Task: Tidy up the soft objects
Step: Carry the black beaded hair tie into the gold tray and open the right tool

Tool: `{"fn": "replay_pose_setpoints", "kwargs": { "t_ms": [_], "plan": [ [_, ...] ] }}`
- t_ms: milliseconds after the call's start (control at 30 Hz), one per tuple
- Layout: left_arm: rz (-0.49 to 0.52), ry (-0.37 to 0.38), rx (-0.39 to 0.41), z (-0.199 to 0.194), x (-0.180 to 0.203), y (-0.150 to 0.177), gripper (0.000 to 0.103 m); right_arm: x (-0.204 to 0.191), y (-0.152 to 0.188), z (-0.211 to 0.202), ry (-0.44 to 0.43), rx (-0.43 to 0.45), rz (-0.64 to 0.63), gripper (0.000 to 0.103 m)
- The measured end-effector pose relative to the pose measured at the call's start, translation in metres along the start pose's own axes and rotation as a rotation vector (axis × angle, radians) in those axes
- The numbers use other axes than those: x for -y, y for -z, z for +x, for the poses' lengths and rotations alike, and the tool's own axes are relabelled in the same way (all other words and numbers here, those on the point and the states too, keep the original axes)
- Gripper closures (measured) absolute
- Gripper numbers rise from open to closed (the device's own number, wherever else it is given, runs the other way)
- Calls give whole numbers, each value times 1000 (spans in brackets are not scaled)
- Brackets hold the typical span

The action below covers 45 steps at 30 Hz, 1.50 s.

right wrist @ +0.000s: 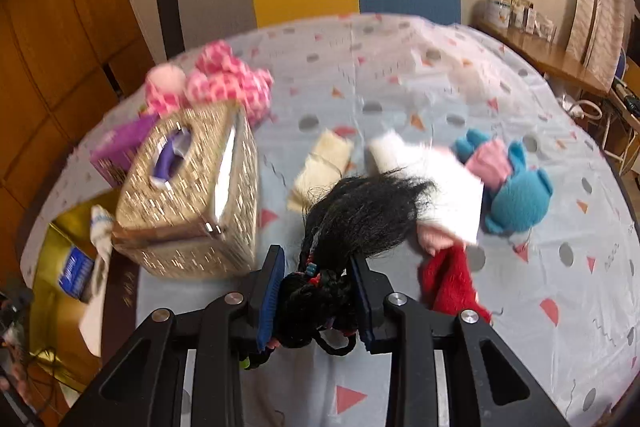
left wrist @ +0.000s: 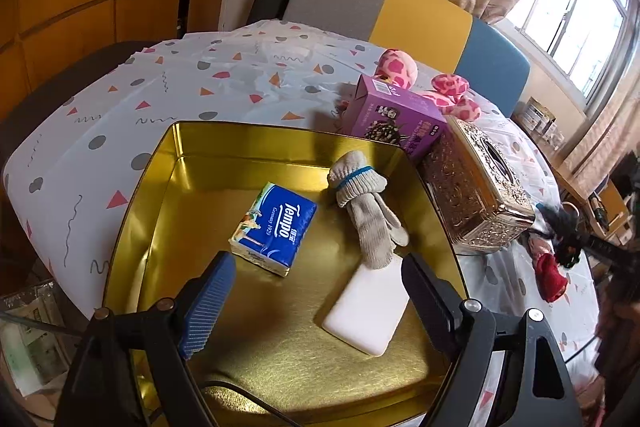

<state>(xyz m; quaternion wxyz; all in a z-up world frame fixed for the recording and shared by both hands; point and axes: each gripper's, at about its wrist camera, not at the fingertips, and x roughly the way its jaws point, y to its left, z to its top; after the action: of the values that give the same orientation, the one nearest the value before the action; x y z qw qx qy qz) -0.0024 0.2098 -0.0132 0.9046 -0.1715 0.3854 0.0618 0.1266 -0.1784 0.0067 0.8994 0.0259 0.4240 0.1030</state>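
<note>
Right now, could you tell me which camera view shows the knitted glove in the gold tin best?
The left wrist view. There the knitted glove lies sharp and whole in the gold tin, its fingertips resting on a white slab. In the right wrist view only a blurred pale strip of it shows at the left edge, beside the ornate tissue box.

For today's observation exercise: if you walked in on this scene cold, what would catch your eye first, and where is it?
First, the black-haired doll clamped in the right gripper, above the patterned tablecloth. Next, the shiny gold tin under the open left gripper, holding a blue Tempo tissue pack, a knit glove and a white block. An ornate metallic tissue box stands just beside the tin.
</note>
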Motion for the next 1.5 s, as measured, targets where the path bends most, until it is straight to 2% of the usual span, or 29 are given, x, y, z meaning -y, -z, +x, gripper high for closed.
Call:
{"fn": "replay_pose_setpoints", "kwargs": {
  "t_ms": [400, 600, 800, 1100, 1500],
  "plan": [
    [20, -30, 18, -10, 1, 3, 16, -29, -61, 15, 74, 70, -64, 72],
    [14, -53, 23, -14, -5, 3, 16, -65, -93, 25, 36, 99, -113, 72],
    [0, -69, 30, -18, -13, 4, 16, -119, -103, 35, -21, 106, -208, 72],
    [-15, -98, 28, -22, -24, 7, 16, -185, -75, 27, -172, 93, -367, 72],
    [-11, -103, 18, -24, -23, 14, 15, -204, -13, 18, -272, 15, -454, 72]
  ]
}}
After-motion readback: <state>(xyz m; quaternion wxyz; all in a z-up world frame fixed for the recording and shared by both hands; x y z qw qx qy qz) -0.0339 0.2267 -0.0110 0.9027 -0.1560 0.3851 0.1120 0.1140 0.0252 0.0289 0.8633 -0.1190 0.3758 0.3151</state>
